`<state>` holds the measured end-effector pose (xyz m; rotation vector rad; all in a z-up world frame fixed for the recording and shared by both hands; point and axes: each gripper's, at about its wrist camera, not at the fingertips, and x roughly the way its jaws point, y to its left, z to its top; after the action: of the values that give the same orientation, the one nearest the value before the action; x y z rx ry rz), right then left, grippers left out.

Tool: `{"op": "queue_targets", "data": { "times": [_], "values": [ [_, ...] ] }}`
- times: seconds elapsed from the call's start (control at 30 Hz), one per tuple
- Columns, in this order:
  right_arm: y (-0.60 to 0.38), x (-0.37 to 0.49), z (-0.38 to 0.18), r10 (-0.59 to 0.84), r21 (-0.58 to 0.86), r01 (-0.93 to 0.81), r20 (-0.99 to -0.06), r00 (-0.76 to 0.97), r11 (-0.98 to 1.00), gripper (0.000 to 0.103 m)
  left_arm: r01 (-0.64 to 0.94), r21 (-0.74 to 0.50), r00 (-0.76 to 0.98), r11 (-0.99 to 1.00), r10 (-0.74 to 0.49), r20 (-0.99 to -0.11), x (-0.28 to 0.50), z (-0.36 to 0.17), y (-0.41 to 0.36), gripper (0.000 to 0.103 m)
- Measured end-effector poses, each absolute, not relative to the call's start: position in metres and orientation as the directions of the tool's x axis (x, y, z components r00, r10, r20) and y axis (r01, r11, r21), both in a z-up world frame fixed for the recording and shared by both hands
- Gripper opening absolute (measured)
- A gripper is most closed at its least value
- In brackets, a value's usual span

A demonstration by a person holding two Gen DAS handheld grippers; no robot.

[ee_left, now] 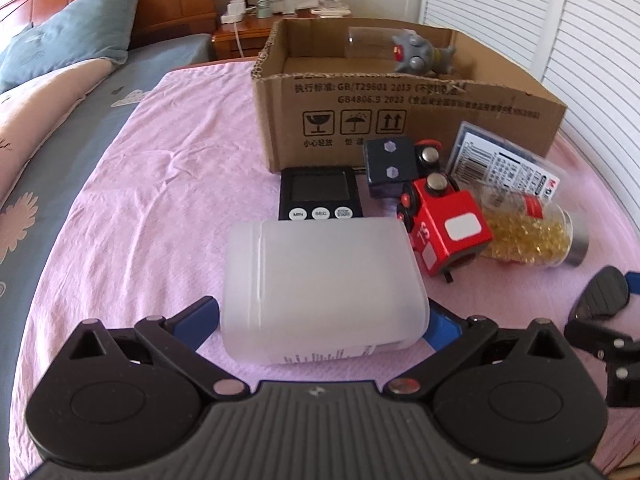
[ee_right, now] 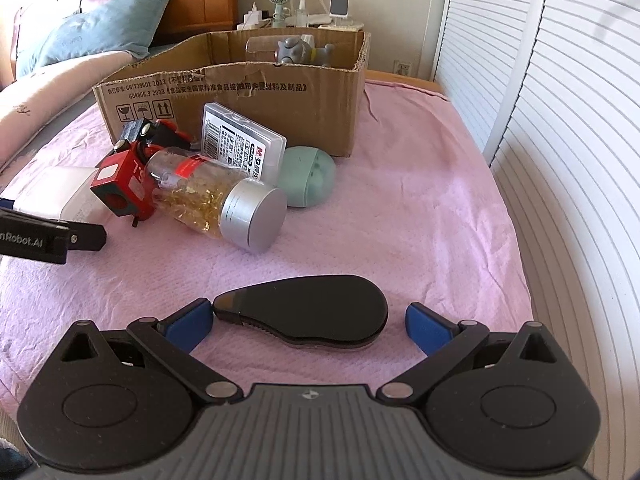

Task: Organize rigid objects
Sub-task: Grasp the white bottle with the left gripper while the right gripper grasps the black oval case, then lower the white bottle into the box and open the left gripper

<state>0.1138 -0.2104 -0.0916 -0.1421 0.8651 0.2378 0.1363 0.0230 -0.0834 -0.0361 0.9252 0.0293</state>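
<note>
Now left gripper (ee_left: 322, 322) fingers (ee_left: 200, 314) flank frosted plastic bottle (ee_left: 324, 284).

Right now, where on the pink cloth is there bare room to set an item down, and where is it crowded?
Bare: the wide stretch of pink cloth left of the brown cardboard box, and the strip between the mint green oval case and the white louvred doors. Crowded: in front of the box, around the red toy train and the capsule bottle.
</note>
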Motion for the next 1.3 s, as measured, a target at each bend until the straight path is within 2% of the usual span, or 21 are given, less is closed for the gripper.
{"op": "queue_targets", "data": {
  "times": [0.27,0.7,0.83,0.93,1.3],
  "values": [
    [-0.206,0.116,-0.091,0.165,-0.026,-0.291,-0.774,0.611,0.956,0.103,-0.041,0.039,0.613,0.998,0.056,-0.788,0.138,-0.081,0.014,0.102],
    [-0.202,0.120,-0.090,0.171,-0.026,-0.304,-0.779,0.603,0.952,0.103,-0.034,-0.005,0.620,0.999,0.017,-0.784,0.141,-0.077,0.020,0.091],
    [-0.199,0.118,-0.087,0.175,-0.027,-0.311,-0.780,0.601,0.950,0.095,-0.032,-0.009,0.631,0.999,0.014,-0.776,0.141,-0.072,0.021,0.089],
    [-0.199,0.118,-0.085,0.172,-0.028,-0.310,-0.782,0.599,0.950,0.093,-0.001,-0.003,0.630,1.000,-0.002,-0.777,0.142,-0.070,0.019,0.085],
    [-0.204,0.114,-0.073,0.195,-0.011,-0.327,-0.784,0.590,0.945,0.093,0.118,0.012,0.623,0.993,-0.065,-0.780,0.136,-0.056,0.025,0.085]
  ]
}}
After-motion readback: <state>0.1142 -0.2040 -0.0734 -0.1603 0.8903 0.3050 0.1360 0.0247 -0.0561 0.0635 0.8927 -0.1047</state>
